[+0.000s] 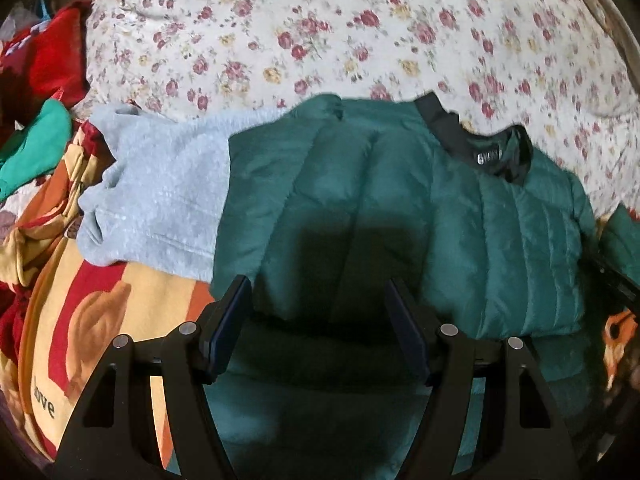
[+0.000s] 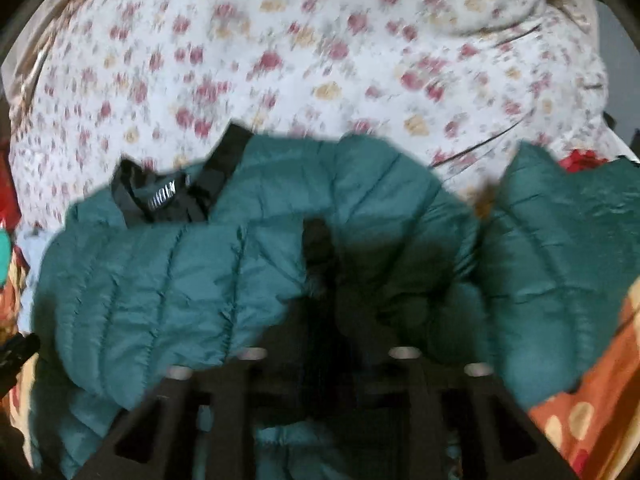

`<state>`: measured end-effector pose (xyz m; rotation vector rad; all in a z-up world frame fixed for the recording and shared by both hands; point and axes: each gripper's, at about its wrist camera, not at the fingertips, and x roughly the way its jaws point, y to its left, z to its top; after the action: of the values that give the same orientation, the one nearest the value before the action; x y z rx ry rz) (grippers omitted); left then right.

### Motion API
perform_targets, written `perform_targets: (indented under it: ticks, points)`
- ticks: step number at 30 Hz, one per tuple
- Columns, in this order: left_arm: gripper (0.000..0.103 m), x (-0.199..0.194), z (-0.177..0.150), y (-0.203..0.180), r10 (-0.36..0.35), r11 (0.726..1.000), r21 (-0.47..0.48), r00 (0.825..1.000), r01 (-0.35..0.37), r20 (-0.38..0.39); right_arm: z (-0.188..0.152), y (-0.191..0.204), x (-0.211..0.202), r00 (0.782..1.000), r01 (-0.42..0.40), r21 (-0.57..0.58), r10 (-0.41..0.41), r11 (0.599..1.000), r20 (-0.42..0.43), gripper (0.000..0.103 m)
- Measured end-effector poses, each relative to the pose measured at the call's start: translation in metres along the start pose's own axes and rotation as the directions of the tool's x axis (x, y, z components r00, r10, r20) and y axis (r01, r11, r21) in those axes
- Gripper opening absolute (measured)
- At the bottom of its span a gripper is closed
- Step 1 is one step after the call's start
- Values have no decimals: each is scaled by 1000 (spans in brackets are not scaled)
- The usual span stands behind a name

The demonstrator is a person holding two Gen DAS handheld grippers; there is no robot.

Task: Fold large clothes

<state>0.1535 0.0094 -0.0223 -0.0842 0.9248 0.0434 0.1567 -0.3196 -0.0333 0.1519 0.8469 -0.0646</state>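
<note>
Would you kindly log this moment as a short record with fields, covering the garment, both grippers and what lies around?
garment: green puffer jacket, quilted, spread flat, black collar away from the cameras
left gripper: open, over the jacket's lower part, holding nothing
right gripper: fingers close together and bunched in jacket fabric; view blurred
beside jacket: grey sweater on its left, touching it
surface: floral quilt behind, orange patterned blanket in front
pile: red and green clothes far left

Probably a home bedroom: floral quilt (image 1: 320, 32) and heaped clothes (image 1: 36, 80) on bed.
</note>
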Motion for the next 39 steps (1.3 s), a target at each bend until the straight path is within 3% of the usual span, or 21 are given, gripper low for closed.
perform_targets:
  ticks: [1,2,4,9,13,17,29,33,35,39]
  points:
    - [69,0,3,-2,-2,1000,-1,1000,2,6,0,1,-7,1000,-6,7,6,1000,25,64]
    - [69,1,6,-4,-4,1000,1,1000,4,14,1,3,-18,998,-19,8,18,1000,60,68]
    - [69,4,11,-8,-3,1000,1,1000,3,27,1,18,-30,994,-73,-38,76,997,82,68]
    - [69,26,19,-17,-4,1000,1,1000,3,17,-2,49,-1,986,-167,-140,167,976,-13,68]
    - [70,43,19,-19,20,1000,7,1000,-20,10,-3,48,38,989,-143,-106,137,984,-58,68]
    - [79,53,16,-18,33,999,16,999,-33,14,0,42,63,986,-158,-69,153,985,-71,68]
    - [82,57,12,-17,36,999,19,999,-36,5,-14,41,7,986,-164,-127,158,978,-52,68]
    - [84,58,10,-17,46,999,18,999,-46,6,-28,31,28,988,-122,-121,109,985,-111,68]
    - [85,58,9,-17,46,999,17,999,-46,6,-33,25,39,982,-136,-84,124,987,-144,69]
    - [88,60,8,-16,47,999,18,999,-47,-7,-31,24,30,984,-129,-82,118,988,-136,69]
